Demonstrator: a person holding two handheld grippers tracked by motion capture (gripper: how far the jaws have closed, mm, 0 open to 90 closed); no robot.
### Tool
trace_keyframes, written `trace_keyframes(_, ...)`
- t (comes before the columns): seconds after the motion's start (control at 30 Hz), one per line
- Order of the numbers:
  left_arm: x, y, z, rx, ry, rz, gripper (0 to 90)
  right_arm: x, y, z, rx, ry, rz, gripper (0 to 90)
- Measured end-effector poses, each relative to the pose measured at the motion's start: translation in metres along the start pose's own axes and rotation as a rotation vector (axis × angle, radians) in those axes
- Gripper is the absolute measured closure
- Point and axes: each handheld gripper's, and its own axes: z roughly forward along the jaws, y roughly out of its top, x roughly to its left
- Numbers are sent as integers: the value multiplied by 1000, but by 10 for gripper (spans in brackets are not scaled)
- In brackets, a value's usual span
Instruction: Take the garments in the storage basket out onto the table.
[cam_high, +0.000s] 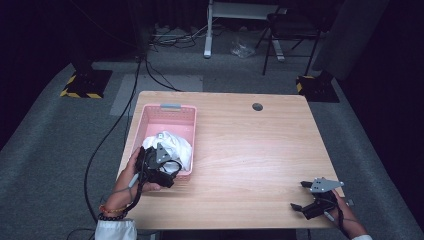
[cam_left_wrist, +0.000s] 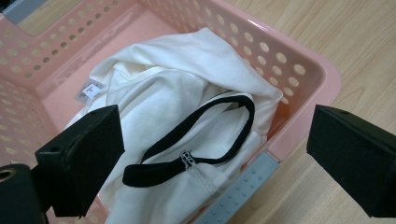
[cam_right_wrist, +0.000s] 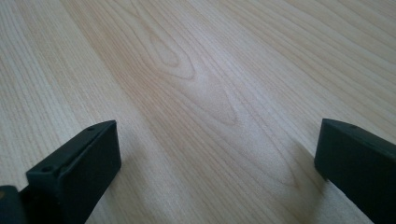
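A pink perforated basket (cam_high: 184, 116) stands on the left part of the wooden table (cam_high: 250, 150). Inside it lies a crumpled white garment (cam_high: 175, 145) with a black strap loop (cam_left_wrist: 196, 140) and a small label. My left gripper (cam_high: 161, 167) hovers over the basket's near end, open, its jaws wide apart above the garment (cam_left_wrist: 173, 93) and the basket's near rim (cam_left_wrist: 308, 116). My right gripper (cam_high: 304, 196) rests low near the table's front right corner, open, with only bare wood (cam_right_wrist: 201, 93) between its jaws.
A round cable hole (cam_high: 257, 106) sits near the table's far edge. Cables run over the grey carpet at the left. A chair (cam_high: 287, 30) and a white desk leg (cam_high: 208, 30) stand behind the table.
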Motion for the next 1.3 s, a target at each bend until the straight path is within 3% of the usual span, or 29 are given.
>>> trace_keyframes(0.33, 9, 2, 10, 27, 3, -17, 30, 0, 0, 0, 0, 0, 0, 5)
trace_keyframes(0.73, 21, 11, 23, 81, -8, -10, 31, 0, 0, 0, 0, 0, 0, 5)
trace_keyframes(1.03, 32, 13, 39, 143, -35, -8, 39, 0, 0, 0, 0, 0, 1, 5)
trace_keyframes(1.3, 38, 19, 54, 223, -61, 32, 49, 0, 0, 0, 0, -1, -1, 5)
